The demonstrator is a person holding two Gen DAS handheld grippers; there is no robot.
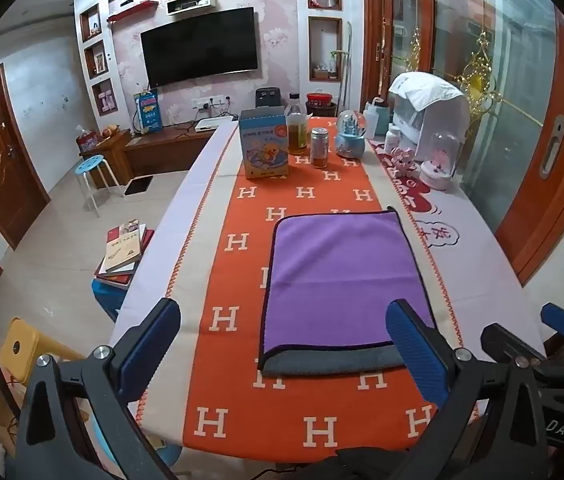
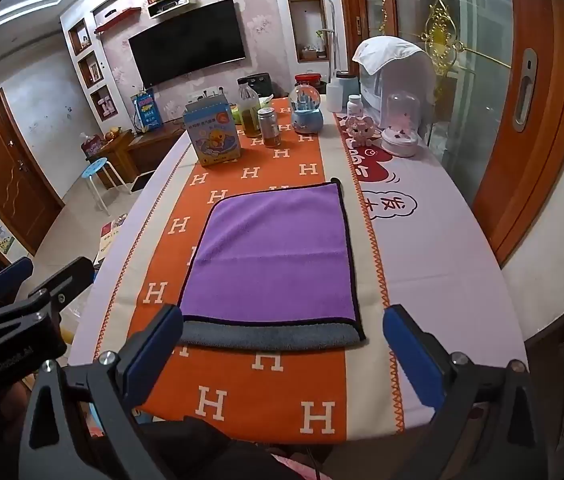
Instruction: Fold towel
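A purple towel lies flat on the orange runner of a long table, already doubled once, its grey underside showing as a strip along the near edge where the top layer stops just short. The left hand-held gripper hovers above the table's near end with its blue pads spread wide and nothing between them; from its own camera the towel's near edge sits between the fingers, toward the right one. The right hand-held gripper hangs beside it, equally wide and equally empty, framing the same near edge almost squarely. Neither tool touches the cloth. The towel appears to be laid lengthwise along the runner so that both near corners face the person, one for each tool, and the wide spread of the fingers suggests readiness to pinch those corners. A faint crease crosses the purple face about halfway up, a likely line for a second fold, which would carry the near edge to the far one. Bottles, a blue carton and a snow globe stand at the table's far end, well apart from the towel, leaving the working stretch free. Whether the task calls for another fold or ends here cannot be told from the scene.
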